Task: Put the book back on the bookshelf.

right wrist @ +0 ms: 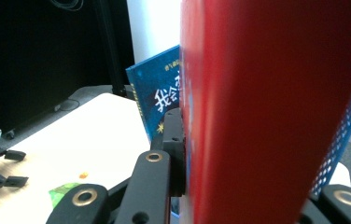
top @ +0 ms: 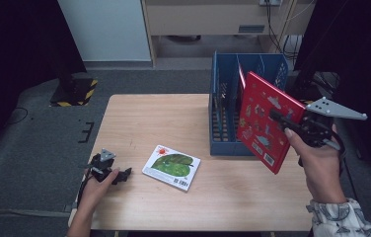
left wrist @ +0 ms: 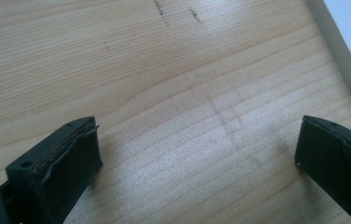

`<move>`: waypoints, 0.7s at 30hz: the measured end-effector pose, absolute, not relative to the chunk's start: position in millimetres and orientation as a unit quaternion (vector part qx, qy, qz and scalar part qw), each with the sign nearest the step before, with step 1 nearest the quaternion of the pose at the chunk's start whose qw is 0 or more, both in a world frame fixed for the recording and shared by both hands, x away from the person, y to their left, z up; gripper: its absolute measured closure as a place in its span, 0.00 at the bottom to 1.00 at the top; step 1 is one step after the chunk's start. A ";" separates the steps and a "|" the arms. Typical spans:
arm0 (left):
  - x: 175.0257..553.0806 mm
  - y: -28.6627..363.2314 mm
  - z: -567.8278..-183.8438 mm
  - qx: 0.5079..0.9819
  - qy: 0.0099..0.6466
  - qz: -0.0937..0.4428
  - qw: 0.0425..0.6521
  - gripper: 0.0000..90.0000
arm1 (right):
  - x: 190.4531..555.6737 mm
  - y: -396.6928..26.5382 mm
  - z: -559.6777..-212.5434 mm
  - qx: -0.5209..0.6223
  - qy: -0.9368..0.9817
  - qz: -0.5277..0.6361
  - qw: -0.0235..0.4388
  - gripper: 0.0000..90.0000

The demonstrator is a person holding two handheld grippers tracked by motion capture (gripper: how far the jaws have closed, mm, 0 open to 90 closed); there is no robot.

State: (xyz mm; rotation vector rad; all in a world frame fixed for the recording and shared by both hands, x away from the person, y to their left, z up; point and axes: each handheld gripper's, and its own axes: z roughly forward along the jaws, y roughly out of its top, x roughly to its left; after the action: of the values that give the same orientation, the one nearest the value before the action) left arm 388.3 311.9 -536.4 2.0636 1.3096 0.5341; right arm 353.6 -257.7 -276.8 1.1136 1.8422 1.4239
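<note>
Red is the colour of the book (top: 267, 121) that the right claw (top: 283, 118) is clamped on. It hangs in the air, tilted, at about 3 o'clock over the surface (top: 139, 118). Its top corner is just in front of the blue rack (top: 223, 98), which stands at about 2 o'clock. In the right gripper view the red book (right wrist: 267, 116) sits between the two black jaws, and they press on it from both sides. Behind it a blue book (right wrist: 157, 98) stands up, maybe inside the rack (right wrist: 346, 140), but the picture is too close to be sure.

A green book (top: 171, 167) lies flat near the middle of the surface, well apart from the red one.

The left claw (top: 119, 174) rests low at about 8 o'clock, near the front left corner, held in the person's left hand (top: 99, 185). In the left gripper view its jaws are wide apart with bare wood (left wrist: 187, 93) between them. It is near the green book but not touching it.
</note>
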 end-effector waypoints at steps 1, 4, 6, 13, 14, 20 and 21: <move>388.3 312.0 -536.4 0.783 0.497 0.203 0.314 0.00 | 353.9 -258.9 -276.9 0.416 0.686 0.529 0.278 0.88; 388.3 311.9 -536.4 0.783 0.496 0.203 0.314 0.00 | 354.9 -262.5 -277.1 0.419 0.685 0.526 0.282 0.88; 388.3 311.9 -536.4 0.784 0.496 0.203 0.314 0.00 | 354.8 -264.8 -277.4 0.422 0.683 0.525 0.282 0.88; 388.5 311.8 -536.4 0.784 0.496 0.202 0.314 0.00 | 353.6 -272.1 -278.0 0.430 0.681 0.520 0.285 0.88; 388.5 311.8 -536.4 0.784 0.496 0.202 0.314 0.00 | 354.2 -272.8 -278.1 0.431 0.680 0.519 0.286 0.88; 388.5 311.8 -536.4 0.784 0.495 0.202 0.314 0.00 | 360.4 -274.4 -280.0 0.440 0.680 0.508 0.293 0.88; 388.5 311.8 -536.3 0.784 0.495 0.202 0.314 0.00 | 362.1 -274.5 -280.5 0.441 0.680 0.506 0.295 0.88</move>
State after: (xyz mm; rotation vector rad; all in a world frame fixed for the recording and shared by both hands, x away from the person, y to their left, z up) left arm 388.5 311.8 -536.3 2.0675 1.3056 0.5333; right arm 362.1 -274.5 -280.5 1.1723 1.8101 1.3453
